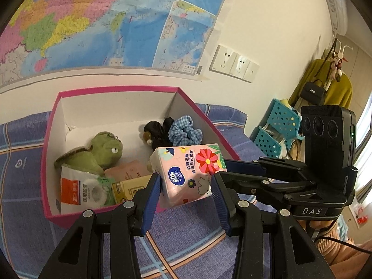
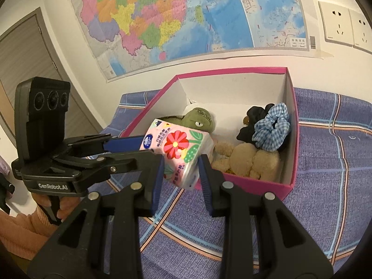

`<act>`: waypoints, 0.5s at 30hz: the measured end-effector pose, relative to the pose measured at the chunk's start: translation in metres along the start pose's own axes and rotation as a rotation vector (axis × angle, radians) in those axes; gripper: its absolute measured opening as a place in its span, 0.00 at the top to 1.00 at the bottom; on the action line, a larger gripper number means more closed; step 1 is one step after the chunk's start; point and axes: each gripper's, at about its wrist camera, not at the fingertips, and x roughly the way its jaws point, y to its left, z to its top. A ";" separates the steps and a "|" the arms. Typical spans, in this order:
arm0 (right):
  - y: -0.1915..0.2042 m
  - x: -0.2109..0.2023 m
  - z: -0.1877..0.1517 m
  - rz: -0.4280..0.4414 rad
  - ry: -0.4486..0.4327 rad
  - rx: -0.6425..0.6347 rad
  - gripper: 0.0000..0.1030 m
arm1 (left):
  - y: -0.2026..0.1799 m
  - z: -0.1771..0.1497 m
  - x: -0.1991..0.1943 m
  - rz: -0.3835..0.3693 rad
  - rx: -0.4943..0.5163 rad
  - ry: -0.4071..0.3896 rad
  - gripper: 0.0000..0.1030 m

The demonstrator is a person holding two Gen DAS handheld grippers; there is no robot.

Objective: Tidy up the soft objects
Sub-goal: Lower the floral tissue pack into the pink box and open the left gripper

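Observation:
A pink floral tissue pack (image 1: 189,174) hangs over the near rim of a pink box (image 1: 50,139). Both grippers hold it from opposite sides: my left gripper (image 1: 186,186) is shut on it, and my right gripper (image 2: 181,165) is shut on the same tissue pack (image 2: 179,151). Inside the box (image 2: 294,125) lie a green plush turtle (image 1: 97,153), a blue gingham scrunchie (image 1: 184,131), a black scrunchie (image 1: 155,130), a tan plush (image 2: 251,160) and a medical tape packet (image 1: 83,190).
The box stands on a blue plaid cloth (image 1: 186,239). A teal perforated basket (image 1: 279,127) stands to the right. A wall map (image 1: 104,21) and sockets (image 1: 234,64) are behind. A door (image 2: 23,69) is on the left.

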 end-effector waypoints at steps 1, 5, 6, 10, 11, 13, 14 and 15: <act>0.000 0.000 0.001 -0.001 -0.001 0.000 0.67 | 0.000 0.001 0.001 0.000 -0.001 -0.001 0.57; -0.001 0.001 0.003 -0.005 -0.002 0.001 0.67 | 0.001 0.004 0.002 0.002 -0.001 -0.004 0.57; -0.002 0.001 0.003 -0.004 -0.002 0.001 0.67 | 0.001 0.004 0.002 0.002 -0.001 -0.005 0.57; -0.004 0.002 0.006 -0.003 -0.003 0.004 0.67 | 0.003 0.007 0.004 0.004 -0.001 -0.006 0.57; -0.005 0.002 0.006 -0.001 -0.003 0.007 0.67 | 0.003 0.007 0.004 0.005 0.000 -0.007 0.57; -0.008 0.003 0.008 0.005 -0.002 0.014 0.67 | 0.004 0.008 0.006 0.008 -0.001 -0.007 0.57; -0.008 0.003 0.008 0.003 -0.002 0.014 0.67 | 0.004 0.009 0.006 0.009 0.000 -0.006 0.57; -0.009 0.004 0.009 0.000 -0.001 0.012 0.67 | 0.005 0.009 0.007 0.010 -0.001 -0.005 0.57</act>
